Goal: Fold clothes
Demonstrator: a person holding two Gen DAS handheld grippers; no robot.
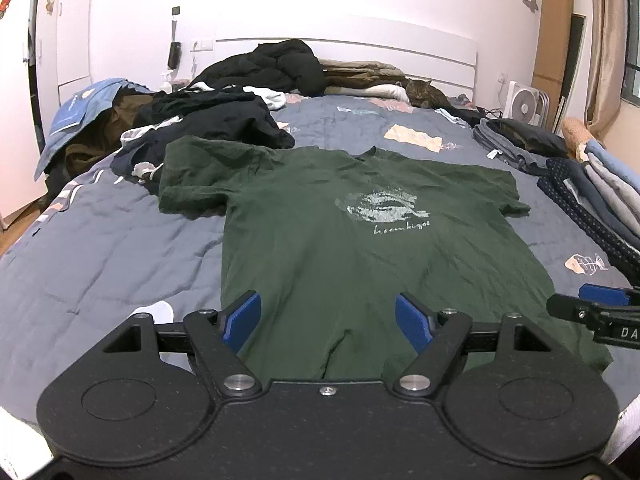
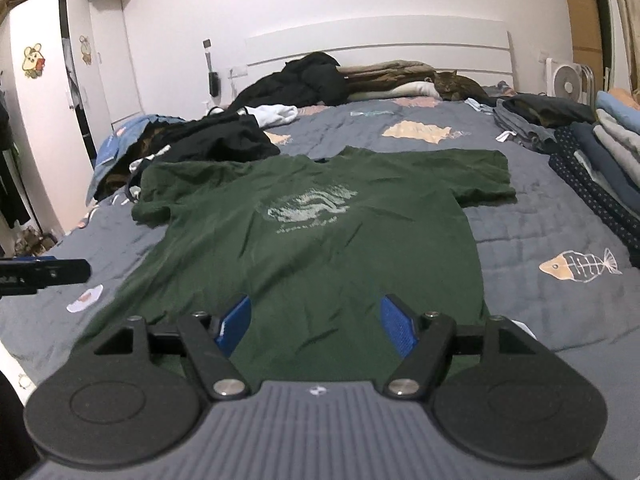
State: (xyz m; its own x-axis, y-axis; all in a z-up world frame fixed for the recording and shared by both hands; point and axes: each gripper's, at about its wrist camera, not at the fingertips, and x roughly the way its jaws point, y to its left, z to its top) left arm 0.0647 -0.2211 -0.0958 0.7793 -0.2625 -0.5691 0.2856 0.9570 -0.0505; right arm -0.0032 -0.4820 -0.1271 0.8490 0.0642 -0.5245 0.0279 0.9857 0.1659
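Both the left gripper [image 1: 328, 318] and right gripper [image 2: 314, 322] are hovering open over the hem of the green T-shirt [image 1: 360, 248] lying flat on the bed [image 1: 120, 248], risking pinching quilt along with fabric.

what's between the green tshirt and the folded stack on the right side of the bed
Only bare quilt with a printed fish lies between the green t-shirt and the folded stack; the right wrist view shows it best.

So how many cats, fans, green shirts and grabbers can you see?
Cat: 1
Fan: 1
Green T-shirt: 1
Grabbers: 2, the left gripper and right gripper, both open
Total: 5
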